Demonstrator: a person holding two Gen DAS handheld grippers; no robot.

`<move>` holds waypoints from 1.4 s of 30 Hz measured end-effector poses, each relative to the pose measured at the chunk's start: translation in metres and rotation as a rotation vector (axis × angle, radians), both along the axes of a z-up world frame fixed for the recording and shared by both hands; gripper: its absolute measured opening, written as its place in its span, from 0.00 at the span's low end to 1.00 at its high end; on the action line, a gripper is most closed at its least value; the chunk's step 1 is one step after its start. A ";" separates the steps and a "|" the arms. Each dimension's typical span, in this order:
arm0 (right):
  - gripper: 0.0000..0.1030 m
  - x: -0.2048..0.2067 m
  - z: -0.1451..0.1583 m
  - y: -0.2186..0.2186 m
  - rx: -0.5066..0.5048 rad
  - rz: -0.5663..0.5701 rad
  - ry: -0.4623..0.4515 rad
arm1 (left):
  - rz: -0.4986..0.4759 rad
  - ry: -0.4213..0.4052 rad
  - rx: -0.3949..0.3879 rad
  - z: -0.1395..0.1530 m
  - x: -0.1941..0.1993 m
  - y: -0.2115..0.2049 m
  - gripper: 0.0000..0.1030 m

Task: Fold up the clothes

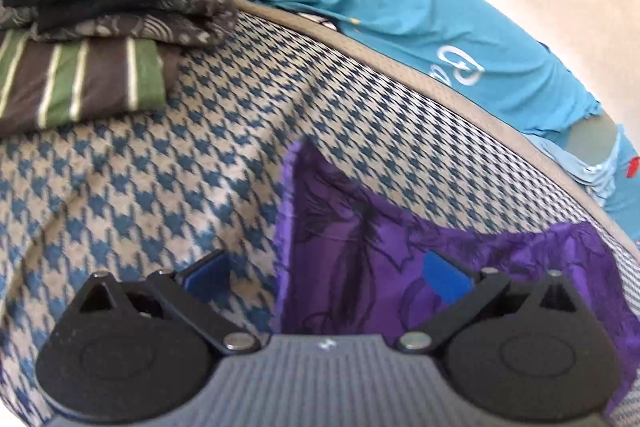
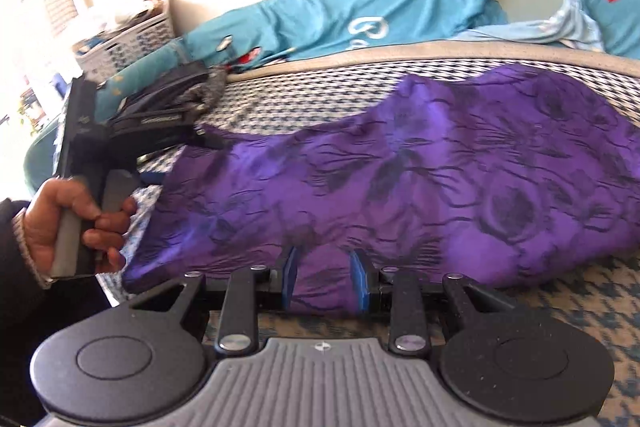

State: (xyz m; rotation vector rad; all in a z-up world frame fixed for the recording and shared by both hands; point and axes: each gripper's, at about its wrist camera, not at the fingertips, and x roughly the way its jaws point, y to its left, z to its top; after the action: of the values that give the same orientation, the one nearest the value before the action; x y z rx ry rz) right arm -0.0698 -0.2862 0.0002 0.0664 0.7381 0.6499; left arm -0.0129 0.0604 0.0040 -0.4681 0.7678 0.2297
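Note:
A purple cloth with dark flower prints [image 2: 440, 179] lies spread across the houndstooth bed cover [image 1: 160, 187]. My right gripper [image 2: 325, 281] is shut on the cloth's bunched near edge, with fabric pressed between its blue pads. Over the cloth's left edge [image 1: 360, 235] my left gripper [image 1: 326, 275] stands wide open, one blue pad above the bed cover and the other above the fabric. In the right wrist view a hand [image 2: 72, 211] holds the left gripper [image 2: 208, 141] at the cloth's far left corner.
A stack of folded clothes [image 1: 100, 39], striped green at the bottom and black on top, sits at the back left of the bed. Crumpled teal bedding [image 1: 400, 11] runs along the far edge. A white basket [image 2: 128, 39] stands beyond the bed.

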 end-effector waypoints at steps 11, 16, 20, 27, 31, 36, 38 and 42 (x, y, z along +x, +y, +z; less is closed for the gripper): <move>0.30 -0.001 -0.009 0.035 -0.002 0.051 -0.010 | 0.063 0.040 0.171 -0.003 0.005 0.000 1.00; 0.30 0.001 -0.012 0.043 -0.016 0.061 -0.002 | 0.064 0.076 0.206 -0.010 0.008 0.000 1.00; 0.34 -0.001 -0.018 0.051 -0.064 0.076 -0.005 | 0.050 0.098 0.255 -0.013 0.011 -0.006 1.00; 0.35 -0.011 -0.020 0.060 -0.163 0.127 -0.044 | 0.028 0.114 0.287 -0.015 0.010 -0.010 1.00; 0.35 -0.012 -0.020 0.058 -0.163 0.125 -0.036 | 0.015 0.122 0.311 -0.017 0.010 -0.014 1.00; 0.35 -0.015 -0.021 0.059 -0.176 0.121 -0.042 | 0.008 0.131 0.329 -0.018 0.008 -0.017 1.00; 0.35 -0.016 -0.020 0.058 -0.174 0.116 -0.040 | 0.003 0.135 0.331 -0.018 0.008 -0.017 1.00; 0.35 -0.019 -0.019 0.058 -0.178 0.113 -0.043 | -0.006 0.139 0.328 -0.018 0.007 -0.017 1.00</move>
State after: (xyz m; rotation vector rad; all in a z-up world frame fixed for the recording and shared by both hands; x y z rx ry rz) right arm -0.0887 -0.2282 -0.0188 -0.1535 0.7589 0.6882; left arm -0.0058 0.0439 -0.0137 -0.1402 0.8485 0.3786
